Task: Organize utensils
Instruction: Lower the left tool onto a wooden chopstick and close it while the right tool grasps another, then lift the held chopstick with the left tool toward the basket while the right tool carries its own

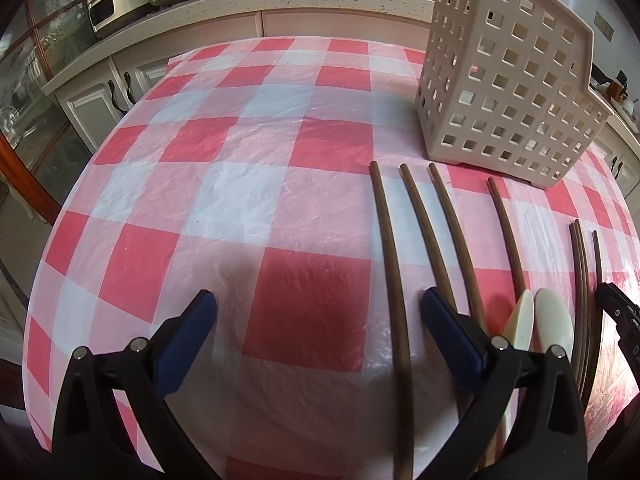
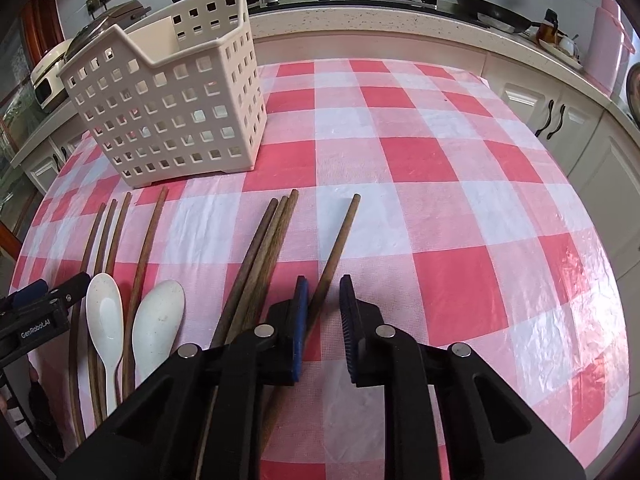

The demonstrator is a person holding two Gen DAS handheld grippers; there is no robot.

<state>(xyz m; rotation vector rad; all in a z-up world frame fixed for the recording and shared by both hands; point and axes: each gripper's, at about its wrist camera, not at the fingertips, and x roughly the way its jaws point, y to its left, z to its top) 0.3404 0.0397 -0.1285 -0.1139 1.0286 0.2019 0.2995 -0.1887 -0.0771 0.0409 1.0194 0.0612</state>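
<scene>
My right jaws (image 2: 324, 292) stand narrow around the lone chopstick (image 2: 335, 248), not visibly clamped, so I centre it, pinch square, then lift toward the basket (image 2: 168, 112) at 10 o'clock on the desk (image 2: 440, 200); left jaws (image 1: 318, 304) wide, empty.

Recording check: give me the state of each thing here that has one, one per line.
left gripper: open, one chopstick lying between its fingers, not gripped
right gripper: open, straddling the single chopstick
utensil basket: upright, looks empty
two white spoons: lying flat on the tablecloth, bowls up
</scene>
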